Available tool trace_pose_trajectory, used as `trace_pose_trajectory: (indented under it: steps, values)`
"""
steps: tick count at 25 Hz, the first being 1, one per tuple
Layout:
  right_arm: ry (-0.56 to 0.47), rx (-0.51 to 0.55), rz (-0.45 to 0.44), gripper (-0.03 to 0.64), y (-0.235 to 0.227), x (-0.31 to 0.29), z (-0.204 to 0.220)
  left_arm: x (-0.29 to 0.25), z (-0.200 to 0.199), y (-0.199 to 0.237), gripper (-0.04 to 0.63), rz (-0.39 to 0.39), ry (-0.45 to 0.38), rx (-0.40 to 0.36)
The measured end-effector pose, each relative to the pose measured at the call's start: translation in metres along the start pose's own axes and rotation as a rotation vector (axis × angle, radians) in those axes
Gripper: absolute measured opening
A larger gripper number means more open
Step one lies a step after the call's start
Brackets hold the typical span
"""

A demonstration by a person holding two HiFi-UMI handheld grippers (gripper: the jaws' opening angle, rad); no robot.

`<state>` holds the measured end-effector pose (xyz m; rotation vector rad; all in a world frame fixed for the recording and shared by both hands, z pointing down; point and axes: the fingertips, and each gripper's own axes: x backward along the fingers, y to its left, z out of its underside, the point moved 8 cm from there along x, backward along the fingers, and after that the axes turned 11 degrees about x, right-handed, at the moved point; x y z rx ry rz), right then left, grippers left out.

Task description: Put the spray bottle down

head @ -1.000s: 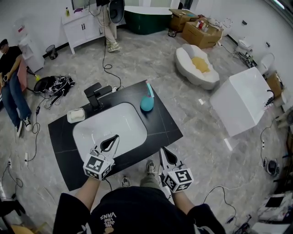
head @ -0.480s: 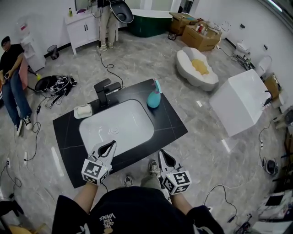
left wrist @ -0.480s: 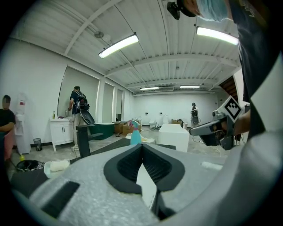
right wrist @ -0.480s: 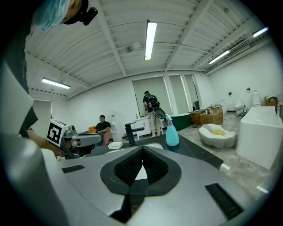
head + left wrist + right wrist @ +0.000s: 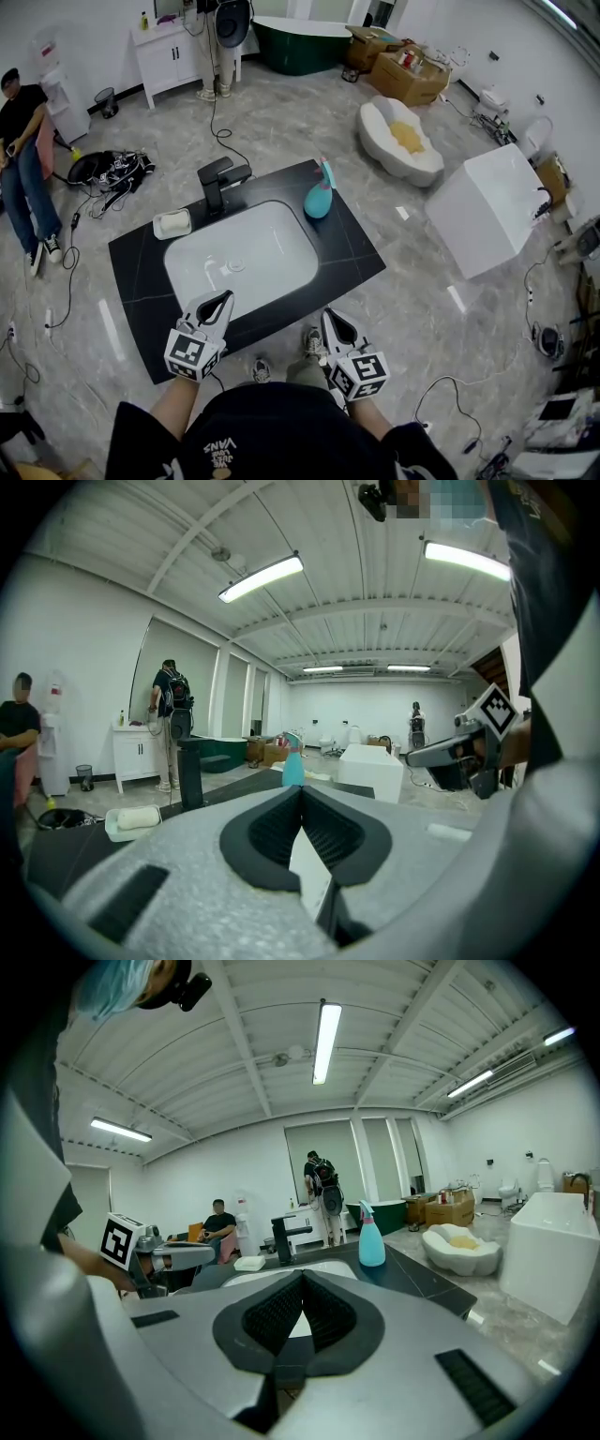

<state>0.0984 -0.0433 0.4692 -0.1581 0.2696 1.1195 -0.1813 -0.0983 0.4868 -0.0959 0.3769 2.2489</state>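
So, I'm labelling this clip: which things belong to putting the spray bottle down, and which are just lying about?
Job: spray bottle, upright on the black countertop; left gripper and right gripper, both shut, empty.
Lying about: faucet, white tray, cardboard boxes.

Object: teal plastic spray bottle [image 5: 319, 200], rounded body, narrow neck, trigger head on top
Pose: upright, standing free
Place: on the black countertop [image 5: 349, 251], near its far right corner, just beside the white sink basin [image 5: 248, 251]

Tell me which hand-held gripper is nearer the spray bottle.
Right. The right hand-held gripper is just off the counter's near edge, almost straight across from the spray bottle. The left hand-held gripper is further left, diagonal to it.
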Motion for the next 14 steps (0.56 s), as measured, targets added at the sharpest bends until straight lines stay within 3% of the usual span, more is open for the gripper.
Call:
trace_pose_trajectory:
  steps: [14]
  values:
    - [0.008,0.010,0.023,0.005,0.007,-0.003,0.000,0.003,0.002,0.013,0.018,-0.003,-0.009,0.012]
